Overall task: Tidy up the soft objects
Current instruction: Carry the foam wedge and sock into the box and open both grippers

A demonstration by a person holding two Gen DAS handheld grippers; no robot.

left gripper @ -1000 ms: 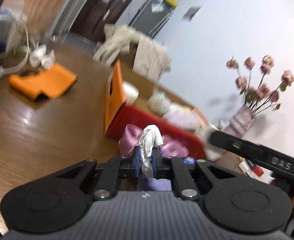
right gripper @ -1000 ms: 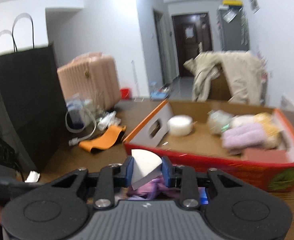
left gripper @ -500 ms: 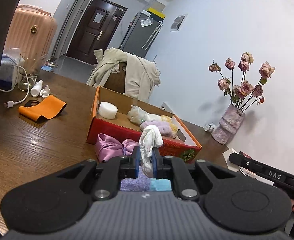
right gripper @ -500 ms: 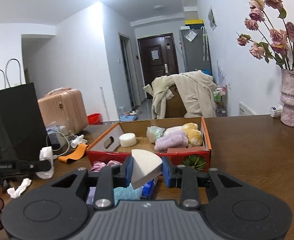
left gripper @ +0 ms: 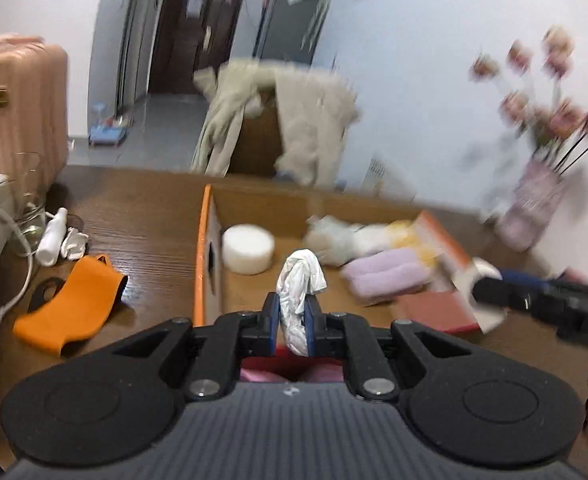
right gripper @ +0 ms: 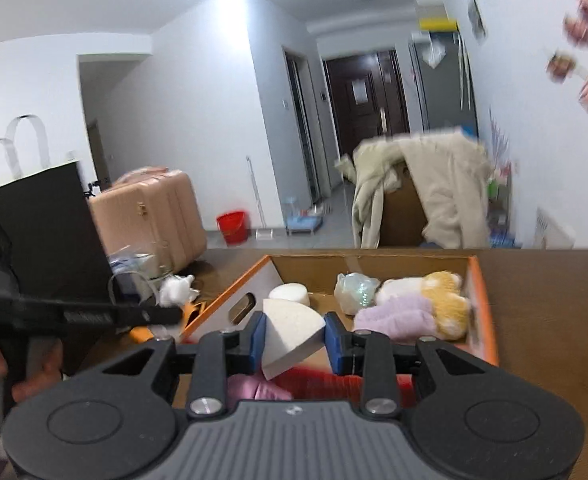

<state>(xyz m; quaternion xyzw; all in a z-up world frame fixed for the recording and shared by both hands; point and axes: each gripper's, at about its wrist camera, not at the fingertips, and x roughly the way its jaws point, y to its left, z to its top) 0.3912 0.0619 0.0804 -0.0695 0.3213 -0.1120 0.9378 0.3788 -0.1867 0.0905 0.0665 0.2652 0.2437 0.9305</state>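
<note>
Both grippers are loaded right now. The left gripper (left gripper: 293,326) is clamped tight on a scrunched white cloth (left gripper: 300,280), which sticks up out of the blue pads and flops over at the top. The right gripper (right gripper: 294,340) is squeezing a white wedge-shaped sponge (right gripper: 290,330), point facing the far left, with both pads pressed against its sides.

Both are held just above the near wall of the box (right gripper: 482,300), an orange-rimmed cardboard tray on a brown table (right gripper: 554,320). Inside the box: a round white sponge (right gripper: 290,293) at the far left, a clear-ish bag (right gripper: 352,288) next to it, then a yellow and white plush (right gripper: 434,296) at the far right with a lilac towel (right gripper: 394,318) lying just in front of it. A reddish flat thing (left gripper: 434,306) sits at the near right corner of the box; the left view is pretty blurry so I can't really say what it is.

Something pink and shiny (right gripper: 254,388) peeks out under the right gripper, outside the box on the near side.

Left of the box on the table there's an orange strap (left gripper: 74,304), a small white bottle (left gripper: 52,236) and a white cable (left gripper: 10,280). Further back: a pink suitcase (right gripper: 154,216), a black bag (right gripper: 42,232) at left, and a beige coat (right gripper: 434,184) draped over a chair. Blurred flowers in a vase (left gripper: 534,200) at far right.
</note>
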